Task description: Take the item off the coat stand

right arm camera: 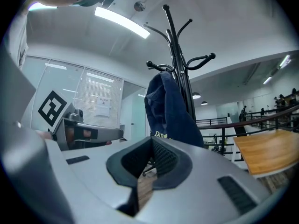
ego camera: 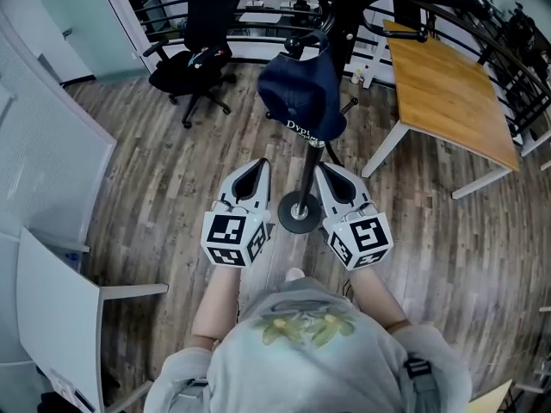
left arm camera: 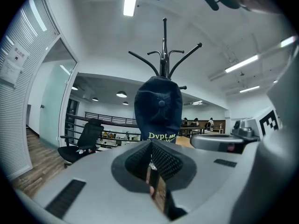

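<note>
While the left hand-held gripper point(ego camera: 261, 165) and right hand-held gripper point(ego camera: 321, 169) are clenched empty, the cap point(ego camera: 301, 101) hangs untouched on the coat stand point(ego camera: 311, 166).

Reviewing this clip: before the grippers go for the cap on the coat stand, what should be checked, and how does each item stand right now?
1. Cap hangs on the coat stand: ok.
2. Left gripper open for a grasp: not ok. Its jaws are together with nothing between them.
3. Right gripper open for a grasp: not ok. It is also shut and empty.
4. Both point at the cap: ok. It sits straight ahead in both gripper views.
5. Neither touches the cap or the stand: ok.
6. How the cap catches on its hook: cannot tell. The fabric hides it.
</note>
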`<state>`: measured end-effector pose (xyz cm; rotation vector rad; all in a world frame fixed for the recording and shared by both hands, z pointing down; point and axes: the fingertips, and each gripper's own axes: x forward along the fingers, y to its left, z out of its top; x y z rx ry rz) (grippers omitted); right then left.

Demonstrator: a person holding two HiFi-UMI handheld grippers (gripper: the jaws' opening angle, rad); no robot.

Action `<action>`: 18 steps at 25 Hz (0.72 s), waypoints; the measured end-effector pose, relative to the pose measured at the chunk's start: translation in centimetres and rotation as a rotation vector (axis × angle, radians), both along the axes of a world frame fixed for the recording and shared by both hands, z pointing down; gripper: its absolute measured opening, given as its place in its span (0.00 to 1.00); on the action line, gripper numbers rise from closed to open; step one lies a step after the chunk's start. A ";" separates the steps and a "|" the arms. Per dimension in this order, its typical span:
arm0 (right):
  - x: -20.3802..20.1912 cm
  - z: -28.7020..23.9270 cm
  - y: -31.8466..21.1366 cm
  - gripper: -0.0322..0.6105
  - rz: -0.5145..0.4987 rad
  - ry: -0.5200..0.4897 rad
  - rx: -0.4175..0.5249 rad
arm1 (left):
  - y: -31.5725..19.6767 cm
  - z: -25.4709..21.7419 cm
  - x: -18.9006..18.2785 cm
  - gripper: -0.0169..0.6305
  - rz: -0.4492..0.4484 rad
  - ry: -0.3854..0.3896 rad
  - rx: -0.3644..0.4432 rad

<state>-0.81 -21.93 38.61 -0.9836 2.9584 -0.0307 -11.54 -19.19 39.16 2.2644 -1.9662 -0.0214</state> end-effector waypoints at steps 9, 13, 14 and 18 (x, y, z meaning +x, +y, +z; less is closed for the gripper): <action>-0.6 -0.6 -2.4 0.15 0.070 -0.011 0.015 | -2.9 0.0 -1.3 0.05 0.032 0.011 0.019; -1.2 -1.5 -2.9 0.18 0.122 -0.020 0.025 | -4.0 -0.5 -1.8 0.05 0.082 -0.004 0.031; -1.3 -1.7 -3.0 0.19 0.135 -0.023 0.025 | -4.3 -0.6 -1.7 0.05 0.098 -0.011 0.031; -1.5 -2.6 -3.5 0.22 0.187 -0.030 0.033 | -5.5 -1.1 -1.5 0.08 0.158 -0.046 0.035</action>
